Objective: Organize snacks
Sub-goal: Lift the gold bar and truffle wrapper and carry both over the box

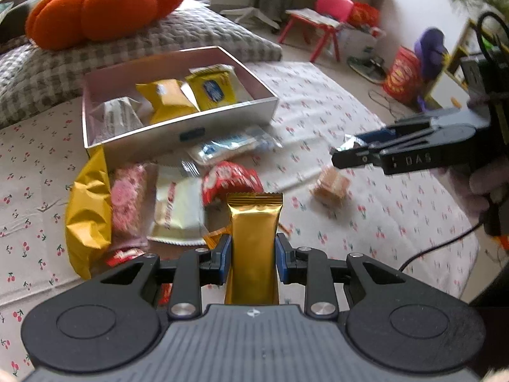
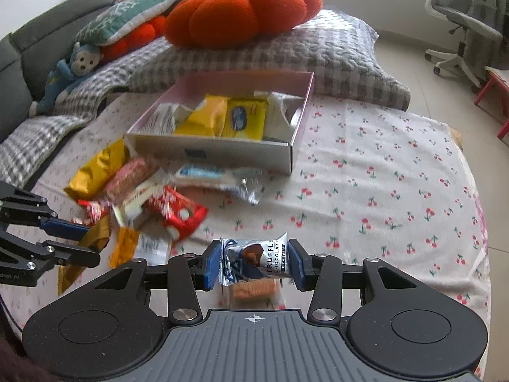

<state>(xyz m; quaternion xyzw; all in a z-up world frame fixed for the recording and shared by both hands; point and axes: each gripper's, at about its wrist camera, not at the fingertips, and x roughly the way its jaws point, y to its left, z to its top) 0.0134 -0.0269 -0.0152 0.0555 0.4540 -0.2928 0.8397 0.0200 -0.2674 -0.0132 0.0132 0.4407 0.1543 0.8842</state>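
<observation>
A pink-lined box (image 1: 191,127) (image 2: 222,146) on the cherry-print cloth holds several snack packs, two of them yellow. Loose snacks lie in a pile (image 1: 178,197) (image 2: 152,197) in front of the box. My left gripper (image 1: 253,251) is shut on a gold wrapped bar (image 1: 254,242), held upright above the pile. My right gripper (image 2: 254,264) is shut on a silver-blue truffle chocolate pack (image 2: 254,261), above a small tan biscuit pack (image 2: 254,289) (image 1: 331,187) on the cloth. The right gripper shows in the left wrist view (image 1: 350,156), to the right of the pile.
An orange pumpkin cushion (image 2: 241,9) sits on a checked pillow (image 2: 318,51) behind the box. A blue plush toy (image 2: 66,76) lies at the far left. An office chair (image 2: 461,22) and a red child's chair (image 1: 321,22) stand on the floor beyond the cloth.
</observation>
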